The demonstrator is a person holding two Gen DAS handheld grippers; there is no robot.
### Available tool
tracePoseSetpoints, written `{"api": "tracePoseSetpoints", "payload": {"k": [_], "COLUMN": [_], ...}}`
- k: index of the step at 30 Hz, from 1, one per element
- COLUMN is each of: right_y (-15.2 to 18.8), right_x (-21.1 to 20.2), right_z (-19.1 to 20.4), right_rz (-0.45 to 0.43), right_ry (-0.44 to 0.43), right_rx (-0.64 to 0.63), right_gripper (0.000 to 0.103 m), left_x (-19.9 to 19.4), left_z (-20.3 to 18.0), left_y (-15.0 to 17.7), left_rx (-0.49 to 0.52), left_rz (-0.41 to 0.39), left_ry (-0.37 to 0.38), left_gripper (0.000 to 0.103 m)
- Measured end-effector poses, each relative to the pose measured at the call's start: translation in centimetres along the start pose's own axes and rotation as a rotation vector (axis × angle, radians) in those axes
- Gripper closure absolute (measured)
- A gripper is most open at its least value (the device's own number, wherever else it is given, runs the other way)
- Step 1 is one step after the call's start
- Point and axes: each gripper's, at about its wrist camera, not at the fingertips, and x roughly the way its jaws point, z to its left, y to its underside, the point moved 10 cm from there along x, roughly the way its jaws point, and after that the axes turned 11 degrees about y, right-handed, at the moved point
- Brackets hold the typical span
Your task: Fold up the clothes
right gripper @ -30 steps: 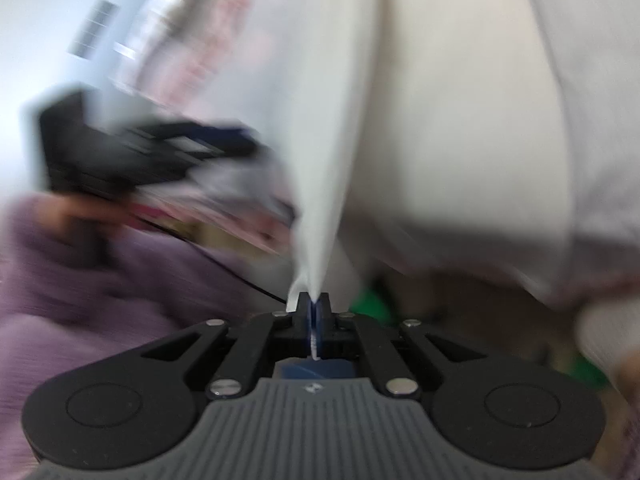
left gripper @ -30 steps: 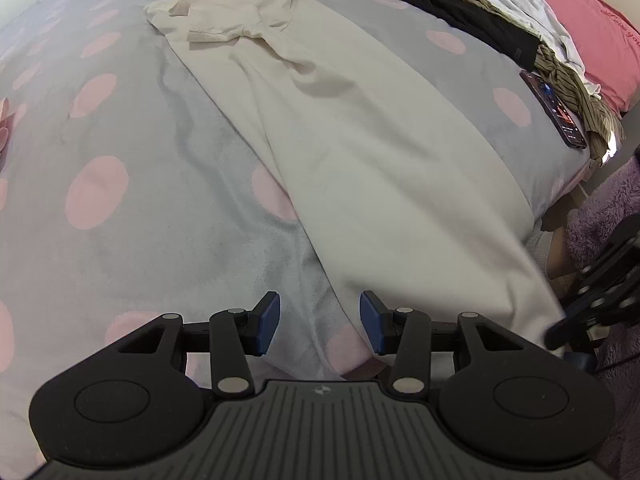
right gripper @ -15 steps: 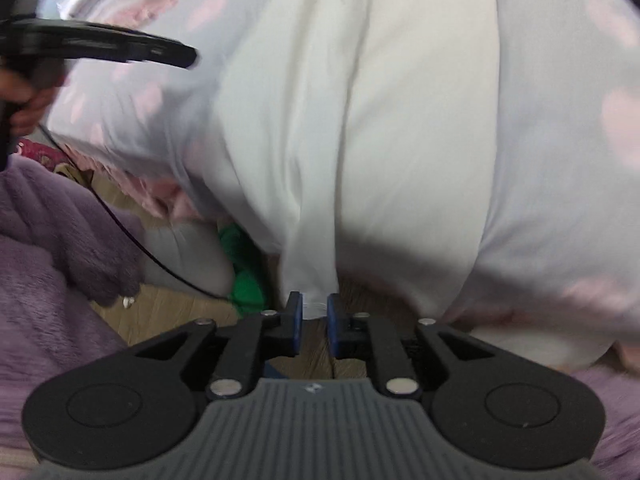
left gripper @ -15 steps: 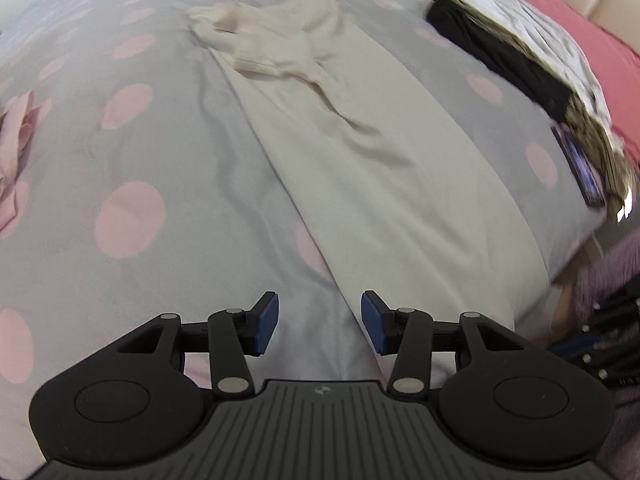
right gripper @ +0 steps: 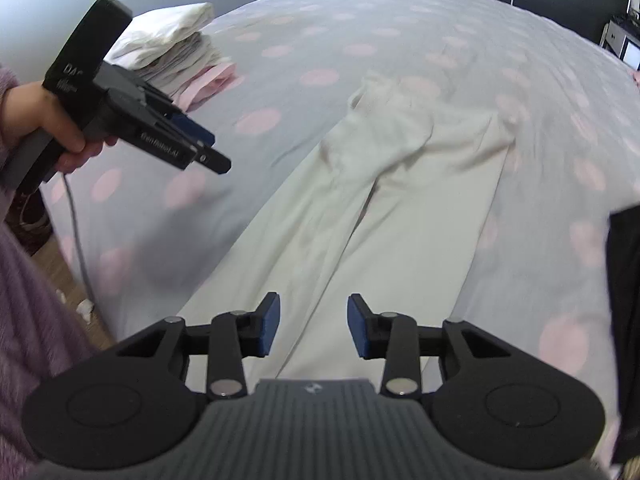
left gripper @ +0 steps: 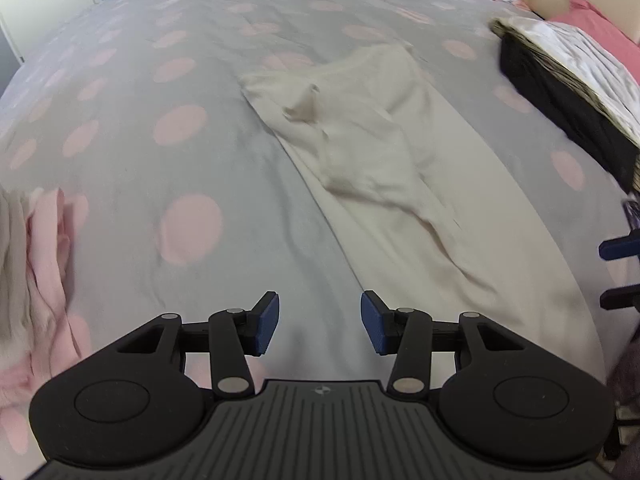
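The cream garment lies stretched long across the dotted bed, laid flat for folding. The right gripper, jaws just opening, hovers empty above its near end; the left gripper waits half-open, holding nothing.

The left gripper tilts down with its jaws apart and nothing between them, gripped by a bare hand in a purple fuzzy sleeve, while the right gripper also tilts down, its jaws having just been opening, now empty.
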Motion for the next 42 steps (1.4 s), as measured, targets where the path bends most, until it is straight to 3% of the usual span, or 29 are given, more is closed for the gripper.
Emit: {"api": "tracePoseSetpoints", "payload": {"k": [5,9,17,19,21,22,25,29,31,35,40,42], "right_y": [-7.3,-12.9,-19.3,-19.4,-19.1,-19.1,-19.0,-17.9,-16.7,-13.6,-9.2,-8.8], "right_x": [5.0,9.4,16.8,17.9,18.5,18.4,16.9,14.3,13.4,13.4,15.4,15.1], "right_z": [-1.5,-2.1,-2.8,-2.6,-2.6,-2.8,-4.4,-8.4,-10.6,-14.1,-16.6,-17.1], "right_rz": [-0.037,-0.079,-0.086,-0.064,-0.041,-0.041,-0.065,-0.071,-0.053,0.008,0.172,0.183], "right_ry": [0.037,0.054,0.052,0.048,0.048,0.048,0.056,0.07,0.095,0.132,0.211,0.229], "right_rx": [-0.006,0.012,0.084,0.071,0.048,0.049,0.077,0.179,0.213,0.268,0.293,0.301], "right_gripper": [0.058,0.042,0.044,0.053,0.09,0.093,0.096,0.096,0.096,0.096,0.088,0.087], "left_x": [2.6,4.5,6.8,7.3,8.1,8.6,9.9,10.1,10.0,10.0,10.0,9.6], "left_z": [3.4,5.8,7.3,7.3,6.9,6.6,5.9,6.3,6.7,6.6,6.4,6.5], "left_y": [-3.2,-4.5,-5.4,-5.8,-6.3,-6.6,-6.9,-7.0,-6.8,-6.5,-6.7,-6.9], "left_rx": [-0.046,-0.14,-0.161,-0.181,-0.191,-0.178,-0.122,-0.126,-0.136,-0.127,-0.13,-0.135], "left_rz": [-0.028,-0.055,-0.074,-0.081,-0.085,-0.08,-0.061,-0.045,-0.045,-0.045,-0.039,-0.045], "left_ry": [-0.023,-0.012,0.037,0.07,0.107,0.117,0.077,0.034,0.029,0.011,-0.017,-0.027], "left_gripper": [0.06,0.06,0.06,0.061,0.063,0.063,0.066,0.091,0.098,0.098,0.098,0.098]}}
